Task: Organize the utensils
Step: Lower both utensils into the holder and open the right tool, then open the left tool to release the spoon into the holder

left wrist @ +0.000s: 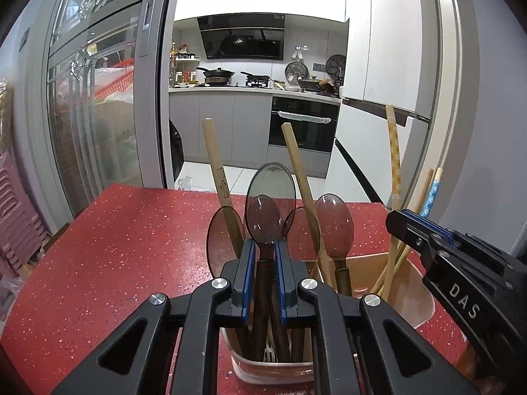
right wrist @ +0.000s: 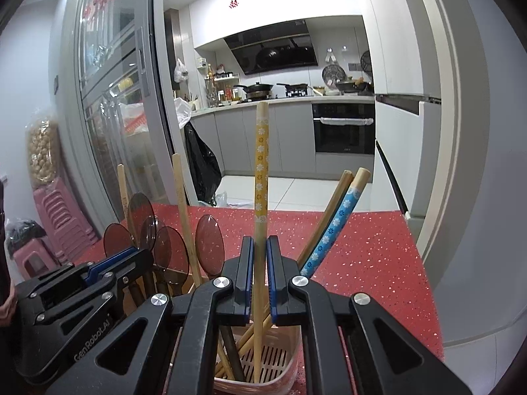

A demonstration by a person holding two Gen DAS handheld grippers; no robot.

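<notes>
A pale pink utensil holder stands on the red table; it also shows in the right wrist view. It holds several translucent brown spoons and wooden chopsticks. My left gripper has its jaws around the neck of one brown spoon, which stands upright in the holder. My right gripper has its jaws around a yellow flowered chopstick, also upright in the holder, with small gaps beside the stick. A blue flowered chopstick leans to the right. Each gripper shows in the other's view.
The red speckled table ends ahead at a kitchen doorway. A glass cabinet stands at the left, with pink stools below it. A white fridge is at the right.
</notes>
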